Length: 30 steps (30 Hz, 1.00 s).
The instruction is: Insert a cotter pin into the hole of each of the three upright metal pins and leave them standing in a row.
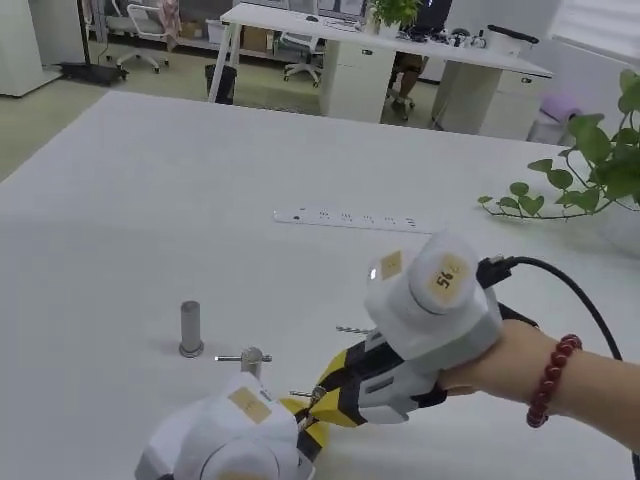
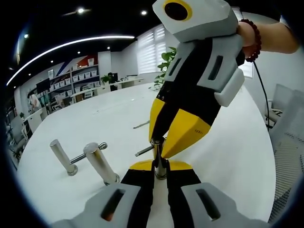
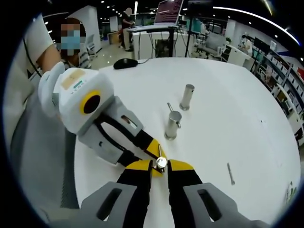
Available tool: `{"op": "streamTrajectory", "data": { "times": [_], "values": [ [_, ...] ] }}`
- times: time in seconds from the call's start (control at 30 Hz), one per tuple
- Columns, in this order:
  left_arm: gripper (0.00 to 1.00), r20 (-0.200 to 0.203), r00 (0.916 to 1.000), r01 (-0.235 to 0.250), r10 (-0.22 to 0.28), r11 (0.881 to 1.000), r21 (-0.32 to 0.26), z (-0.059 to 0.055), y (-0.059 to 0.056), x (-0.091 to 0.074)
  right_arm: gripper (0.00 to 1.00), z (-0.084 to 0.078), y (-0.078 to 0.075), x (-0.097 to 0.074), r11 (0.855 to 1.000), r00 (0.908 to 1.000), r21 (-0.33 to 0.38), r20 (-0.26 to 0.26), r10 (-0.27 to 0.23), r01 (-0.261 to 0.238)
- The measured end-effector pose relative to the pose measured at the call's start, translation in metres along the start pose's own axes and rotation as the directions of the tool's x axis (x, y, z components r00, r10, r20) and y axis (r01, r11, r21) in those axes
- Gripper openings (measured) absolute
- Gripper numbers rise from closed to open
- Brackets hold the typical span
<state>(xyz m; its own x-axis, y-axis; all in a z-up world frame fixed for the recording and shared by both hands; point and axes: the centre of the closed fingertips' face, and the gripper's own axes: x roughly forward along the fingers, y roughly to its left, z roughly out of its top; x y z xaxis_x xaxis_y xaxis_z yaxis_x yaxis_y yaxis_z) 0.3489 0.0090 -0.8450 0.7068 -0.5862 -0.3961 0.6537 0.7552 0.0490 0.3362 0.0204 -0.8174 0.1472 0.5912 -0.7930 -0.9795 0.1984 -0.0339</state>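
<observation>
We judge the second insertion underway: the left gripper (image 2: 160, 167) clamps its fingers on the nearest metal pin (image 2: 158, 154), upright on the desk (image 1: 150, 200), while the right gripper (image 3: 161, 164) pinches a cotter pin (image 2: 144, 151) at its hole, which next needs a straight, level push.

A: How many metal pins?
B: Three: a bare pin (image 1: 191, 329), a middle pin (image 1: 253, 359) and a third pin (image 2: 159, 159) between the fingers (image 2: 138, 185).
A: Cotter pins?
B: Also three: one seated cotter pin (image 1: 230, 357) through the middle pin, one loose cotter pin (image 1: 352, 329) on the counter (image 1: 120, 200), one small cotter pin (image 2: 144, 151) at the third pin.
A: Grippers?
B: Two, the left gripper (image 2: 160, 165) and the right gripper (image 3: 161, 165), four fingers altogether.
A: Anything else?
B: One power strip (image 1: 345, 217), one leafy plant (image 1: 590, 170), one bead bracelet (image 1: 552, 380)
</observation>
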Motion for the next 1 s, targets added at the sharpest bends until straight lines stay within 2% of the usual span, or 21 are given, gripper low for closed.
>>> {"op": "streamTrajectory", "data": {
  "times": [0.3, 0.43, 0.73, 1.0],
  "values": [
    [0.08, -0.016, 0.9999, 0.005, -0.005, 1.0, -0.011, -0.004, 0.0, 0.002, 0.12, 0.0, -0.001, 0.002, 1.0, 1.0, -0.026, 0.005, 0.002, -0.002],
    [0.09, -0.052, 0.9986, 0.014, -0.015, 1.0, -0.021, -0.014, 0.001, 0.0, 0.11, 0.001, 0.0, 0.002, 0.999, 0.9999, -0.041, 0.01, 0.011, -0.01],
    [0.18, -0.022, 0.9985, 0.049, -0.05, 0.998, -0.042, -0.015, 0.003, -0.01, 0.1, 0.0, -0.003, 0.001, 0.997, 0.9992, -0.075, 0.018, 0.036, -0.035],
    [0.25, 0.042, 0.9944, 0.099, -0.097, 0.995, -0.032, -0.002, -0.002, -0.023, 0.1, 0.0, -0.012, -0.001, 0.996, 0.9989, -0.075, 0.024, 0.039, -0.037]
  ]
}}
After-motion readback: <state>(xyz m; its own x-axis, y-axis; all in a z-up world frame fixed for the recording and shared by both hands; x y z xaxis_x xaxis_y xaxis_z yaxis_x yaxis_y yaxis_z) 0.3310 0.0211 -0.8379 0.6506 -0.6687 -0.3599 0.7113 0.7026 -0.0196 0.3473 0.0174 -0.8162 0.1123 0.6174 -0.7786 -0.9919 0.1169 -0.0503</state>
